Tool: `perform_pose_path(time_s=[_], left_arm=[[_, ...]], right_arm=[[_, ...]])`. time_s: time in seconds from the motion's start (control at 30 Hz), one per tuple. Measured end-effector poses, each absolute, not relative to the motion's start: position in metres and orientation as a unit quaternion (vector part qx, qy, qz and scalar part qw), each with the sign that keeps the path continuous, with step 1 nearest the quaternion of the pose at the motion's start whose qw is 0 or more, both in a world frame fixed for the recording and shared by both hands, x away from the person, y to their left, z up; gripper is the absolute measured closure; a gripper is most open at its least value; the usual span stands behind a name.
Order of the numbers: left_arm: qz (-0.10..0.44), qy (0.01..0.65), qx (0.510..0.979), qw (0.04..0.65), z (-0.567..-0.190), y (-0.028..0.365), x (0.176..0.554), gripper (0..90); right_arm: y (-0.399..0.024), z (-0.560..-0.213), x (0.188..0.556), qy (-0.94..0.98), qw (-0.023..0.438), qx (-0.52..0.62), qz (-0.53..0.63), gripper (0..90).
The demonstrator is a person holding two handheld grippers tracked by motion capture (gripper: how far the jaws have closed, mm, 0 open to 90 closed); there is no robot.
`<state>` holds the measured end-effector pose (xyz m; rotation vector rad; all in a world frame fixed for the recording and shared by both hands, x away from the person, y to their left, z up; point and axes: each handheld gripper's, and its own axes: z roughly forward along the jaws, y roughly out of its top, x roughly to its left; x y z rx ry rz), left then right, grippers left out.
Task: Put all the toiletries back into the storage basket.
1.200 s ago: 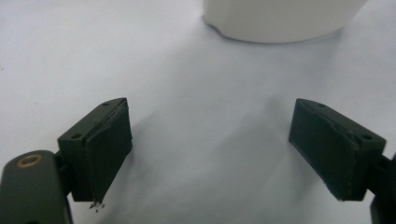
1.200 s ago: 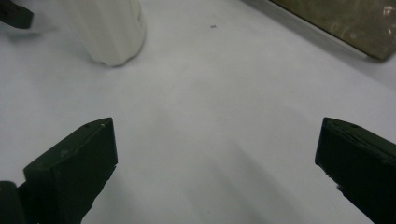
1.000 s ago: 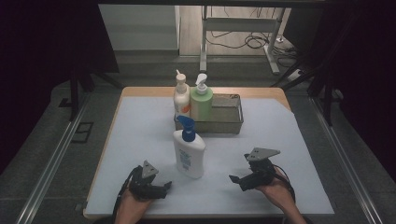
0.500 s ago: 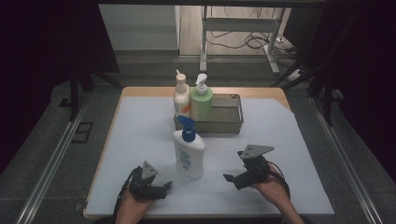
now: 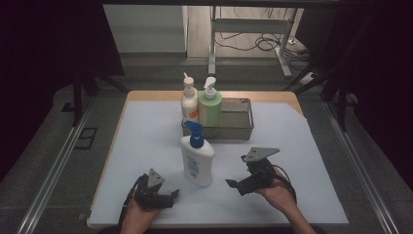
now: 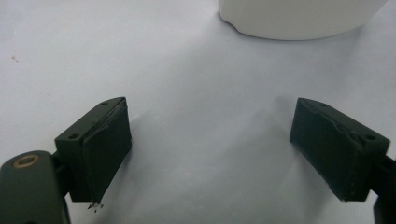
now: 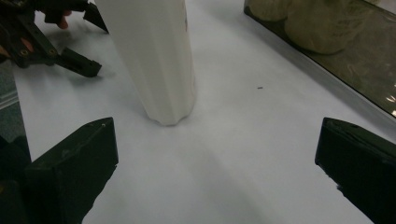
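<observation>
A white bottle with a blue pump [image 5: 196, 161] stands upright on the white mat near the front. My left gripper [image 5: 170, 197] rests low on the mat just left of it, jaws open and empty. In the left gripper view the bottle's base [image 6: 299, 18] lies ahead of the left gripper [image 6: 219, 154]. My right gripper [image 5: 236, 185] is held right of the bottle, pointing left at it, open and empty. In the right gripper view the bottle [image 7: 154, 56] stands ahead and left of the gap of the right gripper [image 7: 217, 172], not between the jaws.
A metal tray [image 5: 238, 122] stands behind the bottle and holds a green pump bottle [image 5: 210, 107] and a white-and-orange pump bottle [image 5: 189, 100] at its left end. The tray wall [image 7: 299, 60] runs along the upper right of the right gripper view.
My right gripper has shifted a little to the left, closer to the white bottle. The left gripper and the bottle have stayed where they were.
</observation>
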<state>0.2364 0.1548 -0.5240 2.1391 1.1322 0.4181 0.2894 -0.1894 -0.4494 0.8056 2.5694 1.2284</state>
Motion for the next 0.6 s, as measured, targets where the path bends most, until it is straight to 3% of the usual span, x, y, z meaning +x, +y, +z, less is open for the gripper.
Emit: perform_pose_path(time_s=[0.6], left_arm=[[0.16, 0.435, 0.819, 0.337, -0.524, 0.155, 0.236, 12.4]], right_arm=[[-0.16, -0.432, 0.292, 0.866, 0.093, 0.258, 0.418, 0.9]])
